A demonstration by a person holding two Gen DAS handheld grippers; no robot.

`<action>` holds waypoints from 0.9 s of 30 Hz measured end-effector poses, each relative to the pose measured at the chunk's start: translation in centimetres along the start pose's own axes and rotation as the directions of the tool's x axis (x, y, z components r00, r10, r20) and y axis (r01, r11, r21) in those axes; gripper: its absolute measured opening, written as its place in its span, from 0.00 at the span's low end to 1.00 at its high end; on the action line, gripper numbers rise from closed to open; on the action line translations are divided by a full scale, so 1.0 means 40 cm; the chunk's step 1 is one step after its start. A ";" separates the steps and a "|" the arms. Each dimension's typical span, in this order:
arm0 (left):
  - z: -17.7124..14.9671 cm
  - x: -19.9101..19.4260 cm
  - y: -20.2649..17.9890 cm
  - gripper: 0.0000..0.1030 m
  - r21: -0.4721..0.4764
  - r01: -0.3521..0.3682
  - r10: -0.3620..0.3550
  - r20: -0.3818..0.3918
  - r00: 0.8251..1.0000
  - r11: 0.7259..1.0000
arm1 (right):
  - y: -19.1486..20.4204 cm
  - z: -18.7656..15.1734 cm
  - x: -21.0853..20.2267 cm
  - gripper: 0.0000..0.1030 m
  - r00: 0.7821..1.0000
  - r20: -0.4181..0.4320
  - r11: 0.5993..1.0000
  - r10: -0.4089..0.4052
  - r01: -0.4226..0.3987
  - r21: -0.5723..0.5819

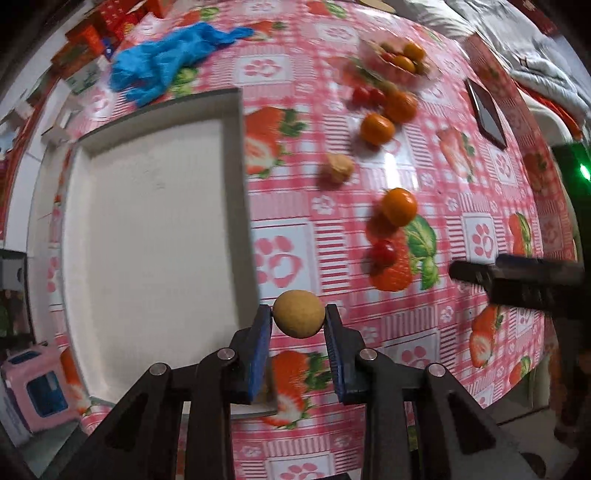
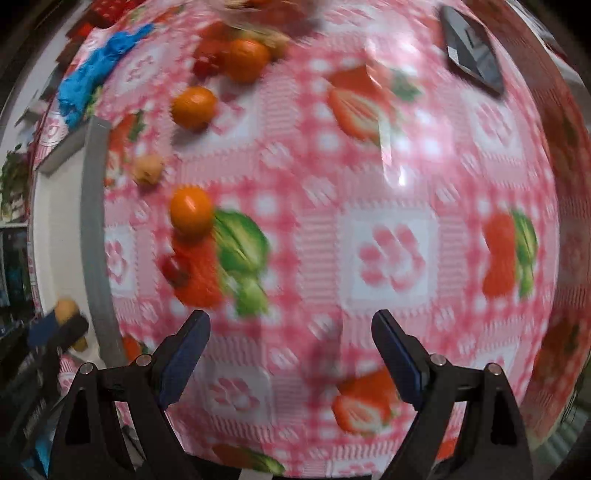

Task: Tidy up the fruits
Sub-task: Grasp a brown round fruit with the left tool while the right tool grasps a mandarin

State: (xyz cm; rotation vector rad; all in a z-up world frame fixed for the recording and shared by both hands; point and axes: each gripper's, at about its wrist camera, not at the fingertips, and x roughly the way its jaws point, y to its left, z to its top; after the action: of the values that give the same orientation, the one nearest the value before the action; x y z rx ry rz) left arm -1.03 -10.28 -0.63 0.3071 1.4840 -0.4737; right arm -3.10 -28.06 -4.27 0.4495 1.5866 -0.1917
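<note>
In the left wrist view my left gripper (image 1: 298, 313) is shut on a round tan fruit (image 1: 297, 322), held above the right rim of a white tray (image 1: 147, 221). On the strawberry tablecloth to the right lie three oranges (image 1: 399, 206) (image 1: 376, 128) (image 1: 400, 106), a cherry tomato (image 1: 384, 252) and a wrinkled tan fruit (image 1: 338, 168). In the blurred right wrist view my right gripper (image 2: 291, 354) stands open over bare tablecloth with nothing between its fingers. The nearest orange (image 2: 191, 210) and the tomato (image 2: 173, 269) lie to its upper left.
A clear container (image 1: 402, 59) with small fruits sits at the far side, with more cherry tomatoes (image 1: 367, 95) beside it. A blue crumpled cloth (image 1: 166, 70) lies behind the tray. A dark phone (image 1: 487, 110) lies at the far right. Red boxes (image 1: 92, 33) line the far left edge.
</note>
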 end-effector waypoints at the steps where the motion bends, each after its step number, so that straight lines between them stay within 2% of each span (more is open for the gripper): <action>1: -0.004 -0.006 0.012 0.29 -0.007 -0.005 0.005 0.001 1.000 1.000 | 0.020 0.016 0.004 0.89 1.000 0.004 1.000 0.003 -0.003 -0.012; 9: -0.005 -0.015 0.081 0.29 -0.055 -0.039 0.039 -0.006 0.999 0.998 | 0.183 0.115 0.049 0.87 0.999 0.023 0.993 -0.025 0.028 -0.116; 11: -0.011 -0.018 0.097 0.29 -0.062 -0.046 0.046 -0.009 0.999 0.997 | 0.213 0.135 0.065 0.79 0.999 0.019 0.992 -0.039 0.041 -0.122; 13: -0.016 -0.019 0.111 0.29 -0.068 -0.050 0.049 -0.012 0.999 0.996 | 0.232 0.146 0.083 0.54 0.999 0.000 0.992 -0.045 0.045 -0.120; 15: -0.018 -0.018 0.120 0.29 -0.071 -0.055 0.054 -0.016 0.998 0.996 | 0.252 0.140 0.094 0.52 0.998 0.014 0.991 -0.058 0.059 -0.124; 19: -0.020 -0.015 0.135 0.29 -0.075 -0.062 0.061 -0.021 0.998 0.995 | 0.256 0.136 0.092 0.36 0.998 0.024 0.990 -0.055 0.057 -0.128; 22: -0.022 -0.017 0.142 0.29 -0.072 -0.066 0.065 -0.020 0.998 0.995 | 0.259 0.135 0.072 0.36 0.999 0.035 0.991 -0.042 0.046 -0.128; 23: -0.023 -0.017 0.142 0.29 -0.073 -0.066 0.065 -0.020 0.998 0.995 | 0.222 0.150 0.047 0.36 0.999 0.038 0.991 -0.038 0.042 -0.131; 27: -0.022 -0.013 0.146 0.29 -0.081 -0.065 0.063 -0.025 0.998 0.995 | 0.209 0.131 0.015 0.36 0.999 0.047 0.990 -0.014 0.021 -0.141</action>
State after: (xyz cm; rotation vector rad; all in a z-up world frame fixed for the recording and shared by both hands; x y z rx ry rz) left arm 0.99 -4.71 -0.73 0.2955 1.5070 -0.3583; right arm 5.03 -22.44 -4.02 0.3189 1.5482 -0.1015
